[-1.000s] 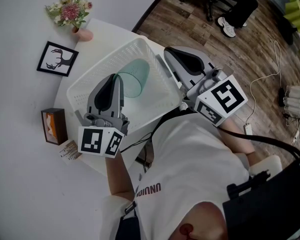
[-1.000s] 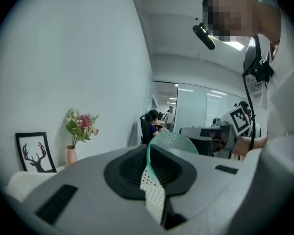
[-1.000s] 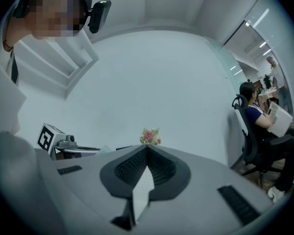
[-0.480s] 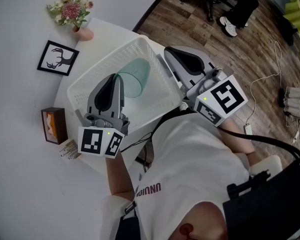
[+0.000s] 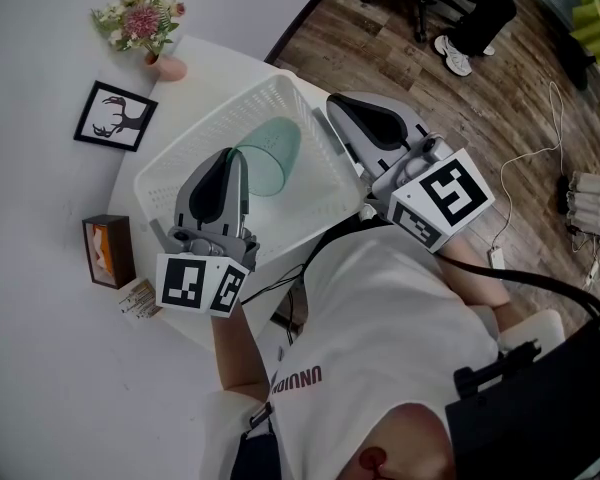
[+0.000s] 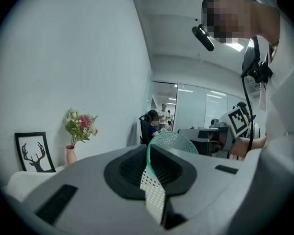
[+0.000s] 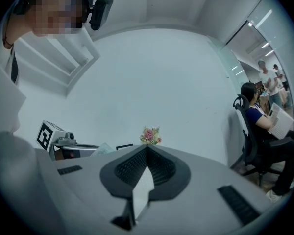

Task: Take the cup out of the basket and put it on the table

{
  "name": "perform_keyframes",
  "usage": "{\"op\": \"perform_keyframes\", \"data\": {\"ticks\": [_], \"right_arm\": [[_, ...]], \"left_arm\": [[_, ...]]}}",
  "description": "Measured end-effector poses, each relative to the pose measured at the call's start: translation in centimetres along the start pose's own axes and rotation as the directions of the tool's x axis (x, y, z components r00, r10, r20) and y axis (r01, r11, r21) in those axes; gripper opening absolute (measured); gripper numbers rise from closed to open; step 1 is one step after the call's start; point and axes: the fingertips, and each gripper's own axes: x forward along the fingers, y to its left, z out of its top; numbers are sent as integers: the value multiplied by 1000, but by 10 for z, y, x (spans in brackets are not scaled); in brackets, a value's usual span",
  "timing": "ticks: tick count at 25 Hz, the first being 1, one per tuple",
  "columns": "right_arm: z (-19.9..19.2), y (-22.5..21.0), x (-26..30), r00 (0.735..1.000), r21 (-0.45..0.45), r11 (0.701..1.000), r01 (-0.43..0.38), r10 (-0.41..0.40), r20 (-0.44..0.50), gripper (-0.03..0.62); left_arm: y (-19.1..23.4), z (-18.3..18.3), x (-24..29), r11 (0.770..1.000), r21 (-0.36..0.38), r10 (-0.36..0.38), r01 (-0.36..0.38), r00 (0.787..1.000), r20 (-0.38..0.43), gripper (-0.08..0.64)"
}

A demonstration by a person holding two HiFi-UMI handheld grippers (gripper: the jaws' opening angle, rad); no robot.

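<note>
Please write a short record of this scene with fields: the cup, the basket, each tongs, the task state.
cup: green, on its side inside the basket
basket: white, on the table
left tongs: shut on the cup's rim
right tongs: shut, holding nothing
task state: cup not yet taken out

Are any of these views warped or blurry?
Left gripper view and right gripper view: strong fisheye bending, dark vignetted corners, a mosaic patch over a face. Head view: sharp and evenly lit, cup clear in the basket.
</note>
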Motion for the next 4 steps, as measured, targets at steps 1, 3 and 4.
{"op": "perform_keyframes", "data": {"ticks": [1,3,4], "right_arm": [[0,0,0,1000,0,1000,0,0,0,18],[0,-1,0,1000,1,1000,0,0,1,18],[0,-1,0,1000,1,1000,0,0,1,18]], "left_arm": [[0,0,0,1000,0,0,0,1000,-1,34],[0,0,1,1000,1,-1,1,1000,-2,34],[0,-1,1,1000,2,-1,1,1000,-3,34]]}}
